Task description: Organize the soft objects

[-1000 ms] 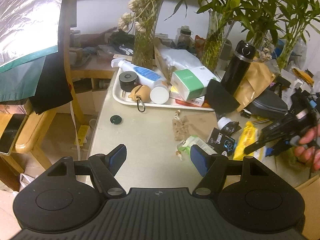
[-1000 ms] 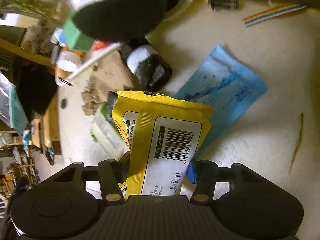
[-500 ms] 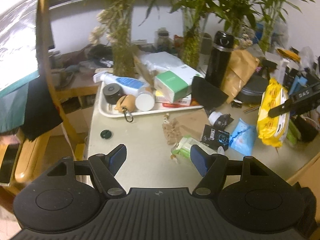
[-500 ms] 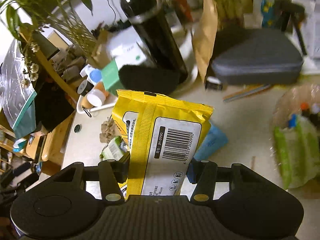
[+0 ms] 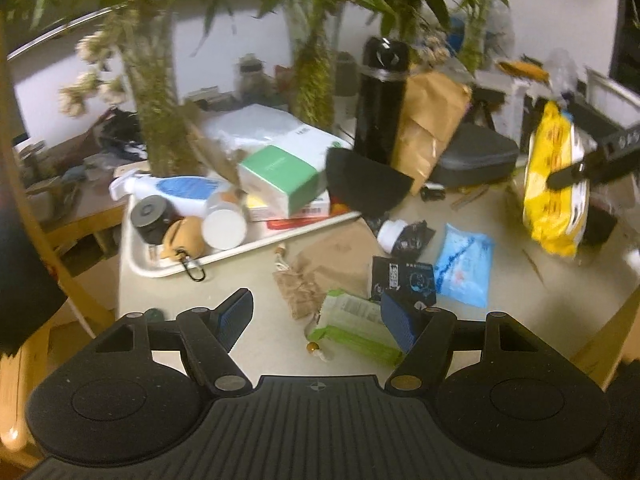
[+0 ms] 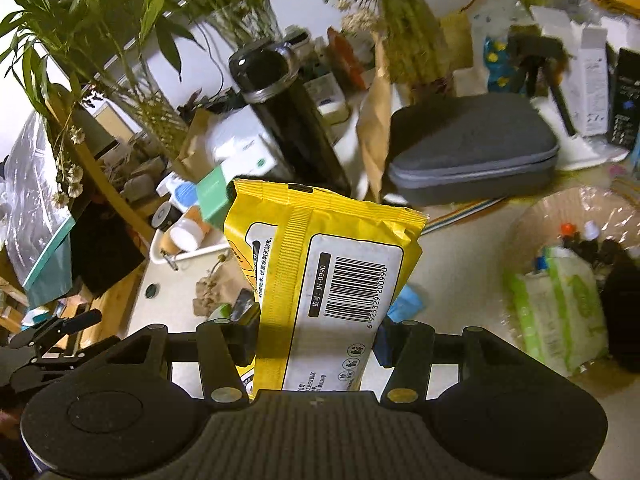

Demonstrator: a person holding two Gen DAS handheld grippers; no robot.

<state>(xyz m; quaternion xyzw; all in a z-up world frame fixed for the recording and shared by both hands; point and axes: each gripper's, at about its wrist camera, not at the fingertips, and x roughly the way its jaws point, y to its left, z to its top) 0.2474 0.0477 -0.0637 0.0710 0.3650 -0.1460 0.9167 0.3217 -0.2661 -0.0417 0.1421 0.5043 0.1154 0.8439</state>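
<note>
My right gripper (image 6: 314,328) is shut on a yellow wipes pack (image 6: 332,272), held upright above the table. In the left wrist view the same yellow pack (image 5: 554,184) hangs at the far right, clamped by black fingers (image 5: 600,160). My left gripper (image 5: 316,316) is open and low over the table's near edge. A green wipes pack (image 5: 352,328) lies between its fingertips, nearer the right one, and nothing is gripped. A blue soft pack (image 5: 464,268), a black sachet (image 5: 404,280) and a brown drawstring pouch (image 5: 320,272) lie just beyond.
A clear-plastic-lined bin (image 6: 540,216) at the right holds a green-white wipes pack (image 6: 560,312). Behind stand a white tray (image 5: 168,268) of bottles and a green box, a black flask (image 5: 380,96), a grey zip case (image 6: 472,148), a brown paper bag and vases of plants.
The right gripper lifted the yellow pack well off the table, leaving the blue pack behind. The left gripper rolled and moved closer to the green pack. Neither grip changed.
</note>
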